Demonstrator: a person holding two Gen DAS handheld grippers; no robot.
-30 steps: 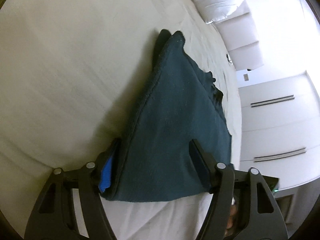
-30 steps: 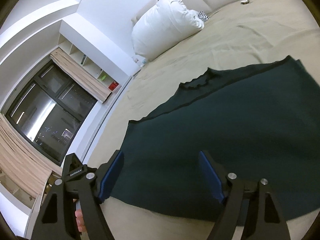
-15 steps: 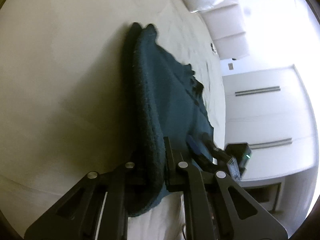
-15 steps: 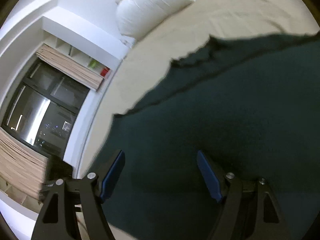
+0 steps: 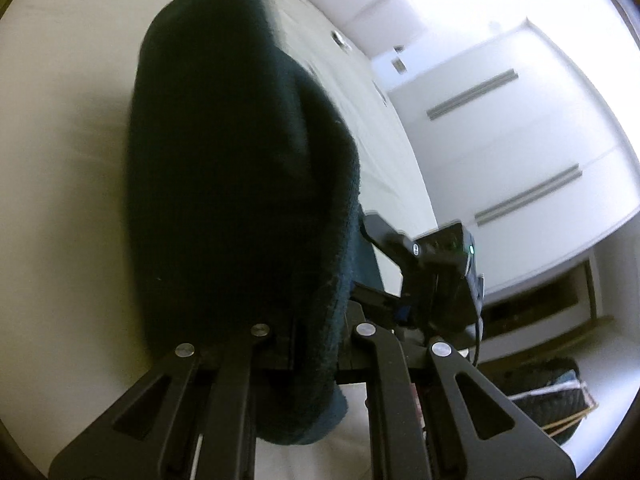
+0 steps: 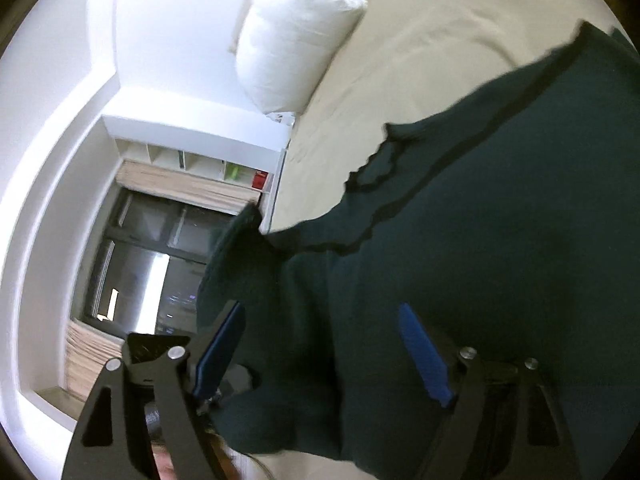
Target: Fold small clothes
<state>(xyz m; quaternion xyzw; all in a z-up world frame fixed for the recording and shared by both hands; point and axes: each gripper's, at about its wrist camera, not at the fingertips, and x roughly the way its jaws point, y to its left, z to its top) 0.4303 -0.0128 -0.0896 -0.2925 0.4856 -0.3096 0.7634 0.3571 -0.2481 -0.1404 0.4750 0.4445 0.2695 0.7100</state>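
A dark green knit garment point(image 5: 240, 184) hangs lifted off the cream bed point(image 5: 64, 168), its edge pinched in my left gripper point(image 5: 316, 328), which is shut on it. The cloth fills the middle of the left wrist view and hides the bed behind it. In the right wrist view the same garment point(image 6: 500, 240) spreads over the bed point(image 6: 420, 52), with a raised corner at the left. My right gripper point(image 6: 324, 348) is open, its blue-padded fingers point(image 6: 424, 356) straddling the cloth near its lower edge. The right gripper also shows in the left wrist view point(image 5: 436, 280).
A white pillow point(image 6: 296, 36) lies at the head of the bed. A dark window point(image 6: 148, 264) and wall shelves point(image 6: 192, 160) stand left of the bed. White wardrobe doors point(image 5: 520, 128) are on the other side. A dark basket point(image 5: 556, 400) sits on the floor.
My left gripper closed on the garment's edge and lifted it off the bed. My right gripper stayed open and moved in over the cloth, rolling sideways.
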